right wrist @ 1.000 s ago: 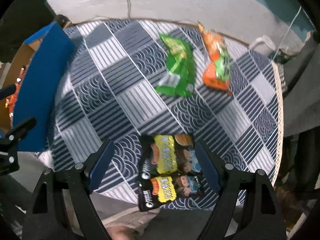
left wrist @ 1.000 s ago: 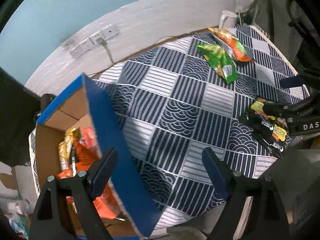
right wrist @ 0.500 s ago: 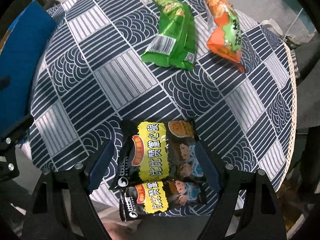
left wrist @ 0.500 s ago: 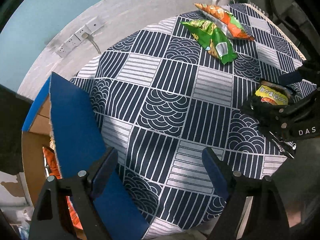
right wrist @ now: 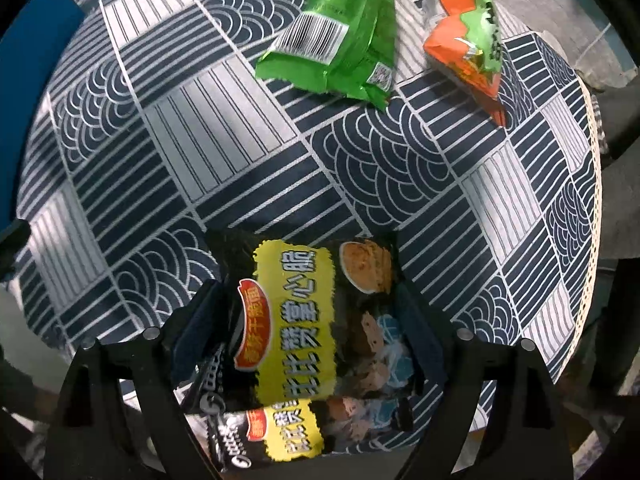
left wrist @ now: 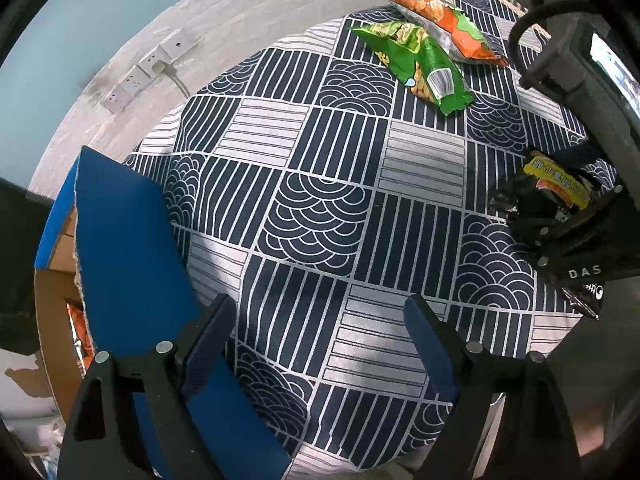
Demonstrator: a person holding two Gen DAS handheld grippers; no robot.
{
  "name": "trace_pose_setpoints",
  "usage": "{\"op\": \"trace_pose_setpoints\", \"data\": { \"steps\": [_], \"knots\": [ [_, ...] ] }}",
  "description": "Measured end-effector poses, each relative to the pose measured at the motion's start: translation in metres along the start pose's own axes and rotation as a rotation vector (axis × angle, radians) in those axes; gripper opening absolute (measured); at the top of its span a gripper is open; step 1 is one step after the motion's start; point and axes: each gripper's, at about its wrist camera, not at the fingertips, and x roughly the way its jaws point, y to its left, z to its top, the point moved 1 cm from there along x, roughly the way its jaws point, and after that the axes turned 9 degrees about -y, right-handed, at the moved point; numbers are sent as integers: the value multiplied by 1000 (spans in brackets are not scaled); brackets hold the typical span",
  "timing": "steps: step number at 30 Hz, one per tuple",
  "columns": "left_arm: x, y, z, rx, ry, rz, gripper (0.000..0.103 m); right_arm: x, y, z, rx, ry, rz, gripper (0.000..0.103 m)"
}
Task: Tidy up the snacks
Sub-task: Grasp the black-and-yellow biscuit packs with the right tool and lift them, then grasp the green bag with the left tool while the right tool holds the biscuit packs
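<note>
Left wrist: you look steeply down over the tabletop [left wrist: 320, 208] from its near edge | Right wrist: you face straight down, close above it | Shared: green packet [left wrist: 420, 66] [right wrist: 336, 36], orange packet [left wrist: 444, 26] [right wrist: 468, 36], probably the black one.

Between the right jaws: black snack packet [right wrist: 304, 320] with yellow label panel, orange-red oval and pale blue cartoon figures, overlapping a second packet [right wrist: 280, 432] of identical print. Beyond the jaws: green packet [right wrist: 340, 40] with white barcode patch, orange packet [right wrist: 468, 44] with green patch, on navy-and-white tablecloth [right wrist: 240, 140] of striped and wave-scale squares. Left of the left jaws: blue flap [left wrist: 128, 248] on brown cardboard box [left wrist: 50, 320].
</note>
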Motion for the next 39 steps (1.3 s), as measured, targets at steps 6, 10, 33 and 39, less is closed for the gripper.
{"op": "trace_pose_setpoints", "data": {
  "steps": [6,10,33,39],
  "knots": [
    [5,0,4,-7,9,-5,87,7,-1,0,4,-13,5,84],
    [9,-2,10,-26,19,-21,87,2,-16,2,46,-48,46,76],
    [15,-26,97,-151,-62,-70,87,-58,-98,8,210,-308,14,37],
    [22,-37,125,-193,-72,-92,87,-71,-114,17,241,-345,-15,37]
  ]
}}
